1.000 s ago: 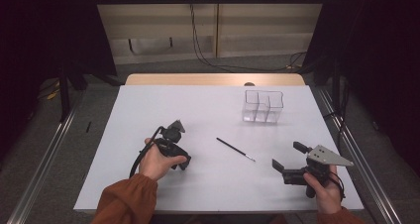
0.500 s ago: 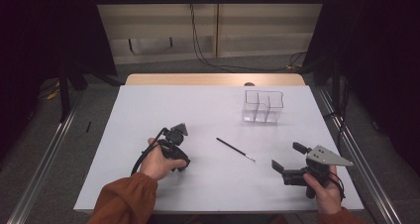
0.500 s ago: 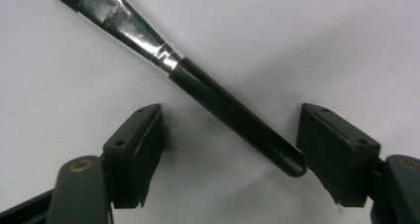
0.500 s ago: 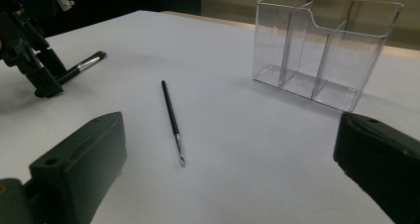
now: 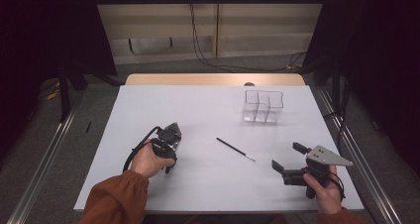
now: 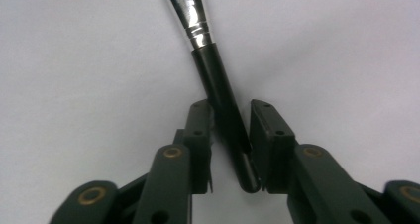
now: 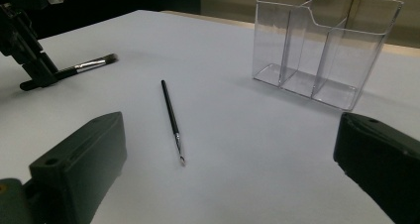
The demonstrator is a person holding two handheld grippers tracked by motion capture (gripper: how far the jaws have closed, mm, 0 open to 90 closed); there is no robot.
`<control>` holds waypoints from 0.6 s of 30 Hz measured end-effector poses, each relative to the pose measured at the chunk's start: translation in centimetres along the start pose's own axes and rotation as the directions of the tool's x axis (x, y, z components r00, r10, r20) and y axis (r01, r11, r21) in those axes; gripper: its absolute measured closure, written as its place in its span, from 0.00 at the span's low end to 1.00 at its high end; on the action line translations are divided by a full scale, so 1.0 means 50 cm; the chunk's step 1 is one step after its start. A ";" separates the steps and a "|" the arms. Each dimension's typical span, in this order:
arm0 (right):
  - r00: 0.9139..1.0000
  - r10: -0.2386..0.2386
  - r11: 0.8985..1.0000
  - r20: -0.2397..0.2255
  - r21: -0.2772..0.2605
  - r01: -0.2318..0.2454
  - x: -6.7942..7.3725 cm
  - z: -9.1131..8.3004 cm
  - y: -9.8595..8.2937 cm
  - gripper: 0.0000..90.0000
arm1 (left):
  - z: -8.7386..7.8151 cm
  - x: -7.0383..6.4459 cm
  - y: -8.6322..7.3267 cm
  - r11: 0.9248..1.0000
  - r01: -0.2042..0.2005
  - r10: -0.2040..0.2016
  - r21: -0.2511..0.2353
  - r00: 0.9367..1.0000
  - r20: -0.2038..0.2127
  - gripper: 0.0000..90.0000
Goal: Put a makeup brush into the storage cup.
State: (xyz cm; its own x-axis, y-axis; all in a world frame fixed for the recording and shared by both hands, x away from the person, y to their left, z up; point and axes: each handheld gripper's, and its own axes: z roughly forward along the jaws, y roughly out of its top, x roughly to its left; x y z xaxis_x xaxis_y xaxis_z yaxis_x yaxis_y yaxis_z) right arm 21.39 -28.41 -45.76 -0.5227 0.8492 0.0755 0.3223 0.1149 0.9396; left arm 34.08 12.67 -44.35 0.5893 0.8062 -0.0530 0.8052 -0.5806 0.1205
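A: Where is the left gripper (image 5: 171,143)?

B: Low over the white bench (image 5: 198,105), toward its left edge and nearer the front edge. The hand wraps it from behind, an orange sleeve (image 5: 116,199) coming up from the front edge, and its cable loops beside the wrist.

A: Is it holding anything?

B: Yes. In the left gripper view the two black jaws are clenched on the rounded end of a makeup brush (image 6: 218,92). The handle is glossy black and round, with a shiny ringed metal ferrule further up. The brush lies flat on the bench, pointing away from the jaws.

A: And the right gripper (image 5: 287,159)?

B: Held upright in the hand near the front right corner, grey three-cornered plate on top, jaws spread wide with nothing between them.

A: Anything else on the bench?

B: A thin black brush (image 5: 236,149) with a small metal tip lies slantwise near the middle, well apart from both grippers. A clear plastic organizer (image 5: 263,105) with compartments stands toward the far right corner.
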 end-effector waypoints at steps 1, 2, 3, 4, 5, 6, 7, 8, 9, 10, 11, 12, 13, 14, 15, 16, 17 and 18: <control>1.000 0.001 1.000 -0.001 0.000 -0.001 0.000 0.000 0.000 0.00 | 0.000 0.000 -0.001 1.000 -0.003 0.003 0.000 1.000 0.001 0.82; 1.000 0.001 1.000 -0.002 0.000 -0.001 0.000 0.000 0.000 0.00 | 0.000 0.000 -0.001 1.000 -0.011 0.011 -0.001 1.000 0.002 0.83; 1.000 0.000 1.000 -0.001 0.000 0.000 0.000 0.000 0.000 0.00 | 0.000 0.001 -0.002 1.000 -0.020 0.020 0.000 1.000 0.006 0.85; 1.000 0.001 1.000 -0.002 0.000 -0.001 0.000 0.000 0.000 0.00 | 0.000 0.003 -0.002 1.000 -0.021 0.021 -0.001 1.000 0.011 0.86; 1.000 0.001 1.000 -0.003 0.000 -0.001 0.000 0.000 0.000 0.00 | 0.000 0.003 -0.003 1.000 -0.022 0.022 -0.003 1.000 0.013 0.87; 1.000 0.001 1.000 -0.003 0.001 -0.001 0.000 0.000 0.000 0.00 | 0.000 0.004 -0.003 1.000 -0.026 0.026 -0.004 1.000 0.016 0.87; 1.000 0.001 1.000 -0.002 0.000 -0.001 0.000 0.000 0.000 0.00 | 0.000 0.004 -0.004 1.000 -0.030 0.030 -0.003 0.999 0.016 0.87; 1.000 0.001 1.000 -0.002 0.000 -0.001 0.000 0.000 0.000 0.00 | 0.000 0.003 -0.005 0.999 -0.039 0.039 -0.008 0.999 0.013 0.87; 1.000 0.001 1.000 -0.002 0.001 -0.001 0.000 0.000 0.000 0.00 | 0.000 0.002 -0.005 0.999 -0.045 0.046 -0.010 0.999 0.009 0.87; 1.000 0.002 1.000 -0.002 0.001 -0.002 0.000 0.000 0.000 0.00 | 0.001 0.002 -0.005 0.998 -0.054 0.054 -0.012 0.999 0.007 0.87; 1.000 0.002 1.000 -0.002 0.002 -0.002 0.000 0.001 0.000 0.00 | 0.000 0.002 -0.004 0.998 -0.066 0.067 -0.004 0.998 0.009 0.88; 1.000 0.002 1.000 -0.002 0.002 -0.002 0.000 0.001 0.000 0.00 | 0.000 0.003 -0.002 0.998 -0.067 0.067 0.002 0.998 0.013 0.88; 1.000 0.002 1.000 -0.002 0.002 -0.002 0.000 0.001 0.000 0.00 | 0.001 0.004 0.001 0.997 -0.070 0.069 0.015 0.997 0.018 0.88; 1.000 0.003 1.000 -0.002 0.003 -0.003 0.001 0.001 0.000 0.00 | 0.001 0.005 0.003 0.997 -0.071 0.071 0.018 0.997 0.022 0.88; 1.000 0.004 1.000 -0.002 0.002 -0.004 0.001 0.001 0.000 0.00 | 0.001 0.006 0.004 0.997 -0.072 0.071 0.022 0.997 0.025 0.89; 1.000 0.002 1.000 -0.003 0.002 -0.002 0.000 0.000 0.000 0.00 | 0.000 0.006 0.003 0.997 -0.074 0.073 0.016 0.997 0.025 0.89; 1.000 0.002 1.000 -0.003 0.002 -0.002 0.000 0.000 0.000 0.00 | -0.001 0.006 0.001 0.997 -0.074 0.074 0.013 0.997 0.026 0.89; 1.000 0.001 1.000 -0.003 0.001 -0.001 0.000 0.000 0.000 0.00 | -0.002 0.009 -0.002 0.997 -0.078 0.078 0.001 0.996 0.034 0.89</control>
State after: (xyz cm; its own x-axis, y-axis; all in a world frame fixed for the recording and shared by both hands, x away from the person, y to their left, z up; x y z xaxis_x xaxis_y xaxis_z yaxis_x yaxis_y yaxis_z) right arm 21.39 -28.41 -45.77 -0.5247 0.8477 0.0779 0.3242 0.1143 0.9391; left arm 34.25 13.09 -44.29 0.6521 0.7542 -0.0770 0.7569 -0.6419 0.1232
